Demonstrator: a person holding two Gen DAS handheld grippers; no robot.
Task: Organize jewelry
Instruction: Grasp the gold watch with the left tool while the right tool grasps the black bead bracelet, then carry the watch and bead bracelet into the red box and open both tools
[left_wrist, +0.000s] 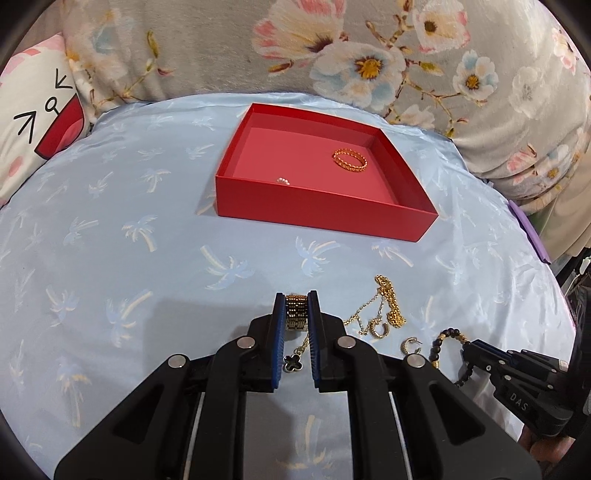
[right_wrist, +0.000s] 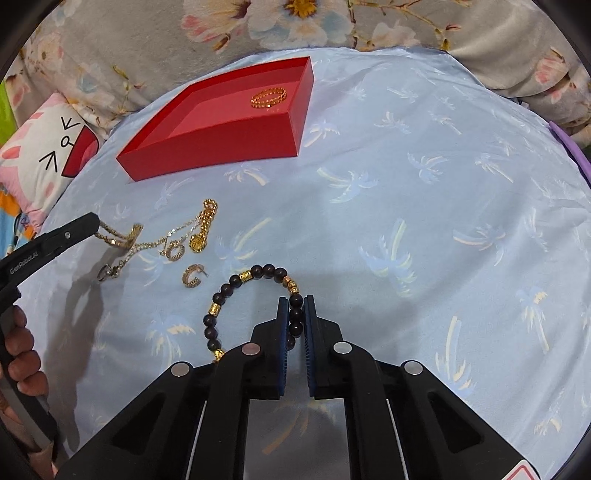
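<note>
My left gripper (left_wrist: 296, 295) is shut on a wide gold-and-black band (left_wrist: 295, 314), lifted off the blue cloth; a black clover charm (left_wrist: 293, 363) on a thin chain hangs under it. In the right wrist view my right gripper (right_wrist: 295, 297) is shut on a dark bead bracelet (right_wrist: 258, 275) with gold spacers, whose loop lies on the cloth. The open red box (left_wrist: 325, 212) stands behind, holding a gold chain ring (left_wrist: 350, 159) and a tiny pearl piece (left_wrist: 283, 181). A gold necklace (right_wrist: 203, 225) and two hoop earrings (right_wrist: 194, 277) lie loose between the grippers.
The pale blue palm-print cloth (right_wrist: 406, 221) covers a rounded surface. A grey floral blanket (left_wrist: 332, 48) rises behind it, and a cartoon pillow (left_wrist: 33, 122) sits at the far left. A hand (right_wrist: 22, 350) holds the left gripper's handle. A purple edge (left_wrist: 528, 229) shows at right.
</note>
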